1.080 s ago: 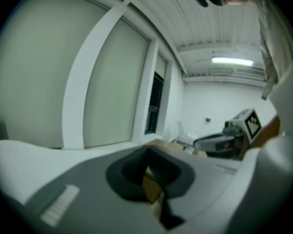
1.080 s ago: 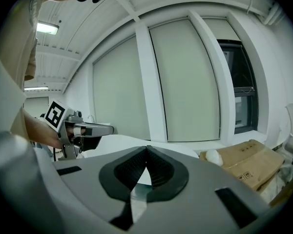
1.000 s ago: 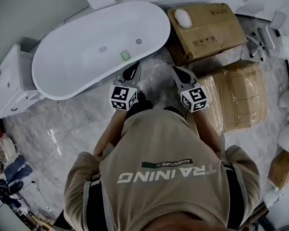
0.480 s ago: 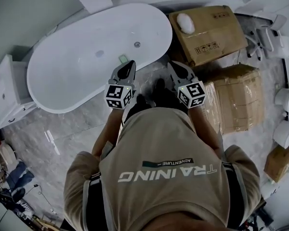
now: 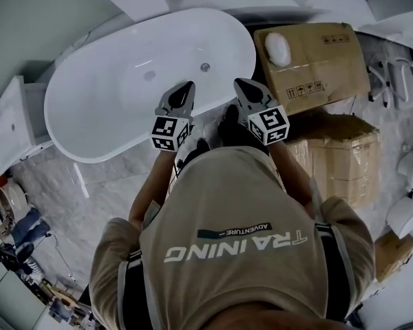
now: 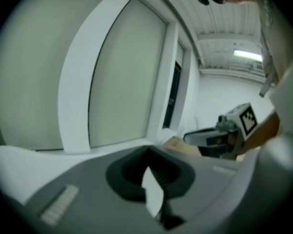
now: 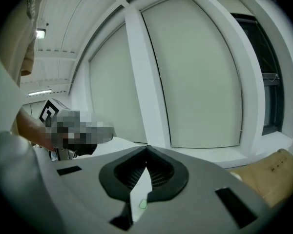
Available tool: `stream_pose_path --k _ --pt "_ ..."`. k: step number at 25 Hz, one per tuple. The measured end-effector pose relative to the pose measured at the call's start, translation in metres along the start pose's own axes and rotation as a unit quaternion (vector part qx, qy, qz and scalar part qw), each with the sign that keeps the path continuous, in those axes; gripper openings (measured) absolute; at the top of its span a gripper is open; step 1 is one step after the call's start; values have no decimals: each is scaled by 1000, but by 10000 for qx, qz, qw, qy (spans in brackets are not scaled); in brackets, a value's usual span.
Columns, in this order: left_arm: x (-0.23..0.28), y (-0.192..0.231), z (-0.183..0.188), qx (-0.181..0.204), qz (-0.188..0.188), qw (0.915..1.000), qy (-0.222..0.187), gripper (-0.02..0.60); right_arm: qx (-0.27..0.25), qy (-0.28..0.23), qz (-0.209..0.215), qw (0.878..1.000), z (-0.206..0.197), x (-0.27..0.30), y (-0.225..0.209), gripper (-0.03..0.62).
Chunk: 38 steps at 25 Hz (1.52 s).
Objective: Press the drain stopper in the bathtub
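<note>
My left tongs (image 5: 185, 88) and right tongs (image 5: 240, 84), both closed and empty, hover over the near rim of the tub (image 5: 103, 105); the stopper (image 5: 149, 75) lies ahead-left and below, nearest my left.

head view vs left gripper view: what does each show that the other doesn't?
Head view only: the inside of the white oval bathtub with its small round metal drain stopper. Left gripper view only: pale wall panels and a ceiling strip light. Both: the left gripper, jaws together and empty, the right gripper, and a brown cardboard box.
</note>
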<state>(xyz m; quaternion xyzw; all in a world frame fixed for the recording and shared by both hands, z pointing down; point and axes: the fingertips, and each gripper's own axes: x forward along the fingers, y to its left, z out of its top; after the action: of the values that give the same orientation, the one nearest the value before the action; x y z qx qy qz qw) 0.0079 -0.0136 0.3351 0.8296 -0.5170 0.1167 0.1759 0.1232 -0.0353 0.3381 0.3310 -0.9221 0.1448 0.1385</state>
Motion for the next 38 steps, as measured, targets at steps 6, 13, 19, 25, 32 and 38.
stream_pose_path --k 6,13,19,25,32,38 --pt "53 5 23 -314 294 9991 -8 2 72 314 581 9978 -3 39 -48 8" --pt "62 21 18 -588 730 9955 115 2 94 532 890 9946 -7 73 -66 9" --pt "62 37 10 -634 808 9944 237 2 -107 626 1108 9918 -2 86 -62 8" --pt "63 56 11 -680 745 9948 140 2 -157 856 1039 9908 -6 83 -53 9" --pt "63 93 11 -655 529 9965 0 2 -345 1290 787 9879 -8 102 -43 9" --pt "62 136 -23 -654 550 9963 57 2 -411 1607 673 9838 -19 142 -29 8"
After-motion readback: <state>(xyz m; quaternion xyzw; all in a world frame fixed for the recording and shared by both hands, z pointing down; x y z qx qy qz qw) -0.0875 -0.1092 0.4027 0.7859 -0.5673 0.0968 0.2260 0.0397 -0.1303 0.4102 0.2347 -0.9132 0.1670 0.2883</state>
